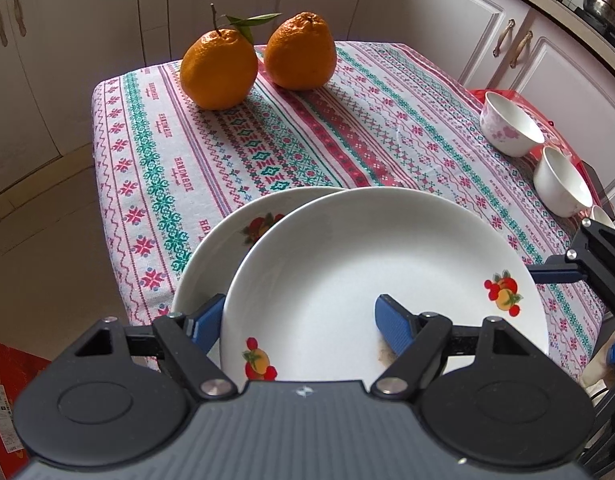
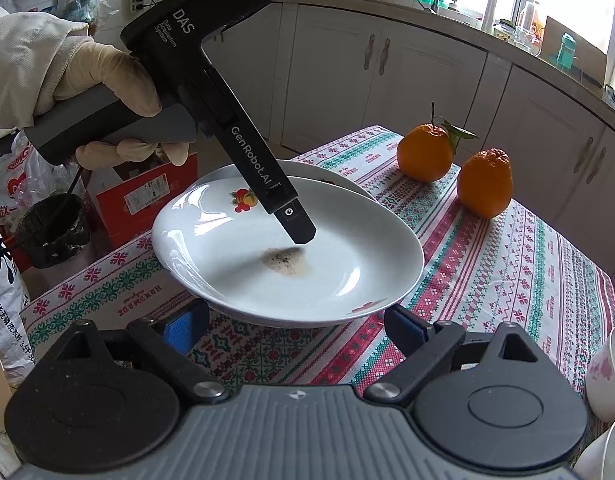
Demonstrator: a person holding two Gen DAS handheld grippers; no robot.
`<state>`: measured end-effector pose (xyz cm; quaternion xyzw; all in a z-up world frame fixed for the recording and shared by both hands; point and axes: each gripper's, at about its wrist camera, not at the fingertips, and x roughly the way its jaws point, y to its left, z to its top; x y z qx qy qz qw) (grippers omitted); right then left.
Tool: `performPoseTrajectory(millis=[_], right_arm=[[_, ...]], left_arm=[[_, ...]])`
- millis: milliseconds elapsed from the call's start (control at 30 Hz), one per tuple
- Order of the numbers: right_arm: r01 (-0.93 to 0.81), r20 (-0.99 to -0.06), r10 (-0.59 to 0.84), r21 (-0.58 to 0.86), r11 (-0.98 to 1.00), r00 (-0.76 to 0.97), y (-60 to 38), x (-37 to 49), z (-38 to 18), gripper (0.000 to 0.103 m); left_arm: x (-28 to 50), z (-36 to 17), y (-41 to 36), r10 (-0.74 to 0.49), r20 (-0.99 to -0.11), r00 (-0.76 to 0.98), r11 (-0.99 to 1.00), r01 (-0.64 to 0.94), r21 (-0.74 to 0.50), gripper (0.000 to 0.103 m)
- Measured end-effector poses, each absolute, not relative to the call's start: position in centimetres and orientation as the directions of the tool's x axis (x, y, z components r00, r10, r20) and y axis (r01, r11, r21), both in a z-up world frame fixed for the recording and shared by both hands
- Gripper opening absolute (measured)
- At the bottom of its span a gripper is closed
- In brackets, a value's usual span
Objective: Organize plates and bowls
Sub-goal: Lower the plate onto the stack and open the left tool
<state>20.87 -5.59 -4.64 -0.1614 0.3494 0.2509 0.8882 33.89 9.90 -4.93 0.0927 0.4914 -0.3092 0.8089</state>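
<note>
Behind the plates point(image 1: 383, 264), two oranges point(image 1: 219, 68), bowls point(image 1: 511, 124)

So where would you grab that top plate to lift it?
By the rim on the side nearest the person, one finger over the lip, one under. The top plate is shallow, too wide to span, and leans on the lower plate, so its lip seems clear of the cloth.

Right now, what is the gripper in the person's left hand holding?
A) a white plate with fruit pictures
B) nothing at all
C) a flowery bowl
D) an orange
A: the left gripper has one blue finger under and one finger on top of the upper white plate, which sits lifted and tilted above a second plate in the right wrist view.
</note>
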Motion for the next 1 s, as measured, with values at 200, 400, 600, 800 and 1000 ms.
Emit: performPoseTrajectory(millis=[200, 400, 600, 800, 1000], right_arm=[[-0.557, -0.706, 0.331, -0.109, 0.823, 0.627, -5.5, 21.2, -4.9, 0.097], [-0.557, -0.709, 0.325, -0.114, 0.823, 0.626, -5.3, 21.3, -5.1, 0.097], [-0.553, -0.712, 0.317, -0.119, 0.825, 0.626, -5.1, 21.4, -5.2, 0.098], [-0.546, -0.704, 0.317, -0.12, 0.829, 0.636, -5.3, 21.5, -5.1, 0.103], [-0.539, -0.703, 0.311, -0.121, 0.834, 0.64, -5.8, 21.0, -4.9, 0.103]], left_arm=[[33.9, -4.4, 10.7, -0.415, -0.843, 0.343, 0.792, 0.592, -0.149, 0.079], [33.7, -4.2, 10.9, -0.417, -0.838, 0.352, 0.791, 0.595, -0.144, 0.08], [33.6, -4.0, 11.1, -0.416, -0.834, 0.363, 0.791, 0.597, -0.135, 0.082], [33.2, -3.7, 11.1, -0.406, -0.827, 0.388, 0.792, 0.601, -0.107, 0.089], [32.6, -3.5, 10.9, -0.354, -0.827, 0.436, 0.807, 0.59, -0.035, 0.093]])
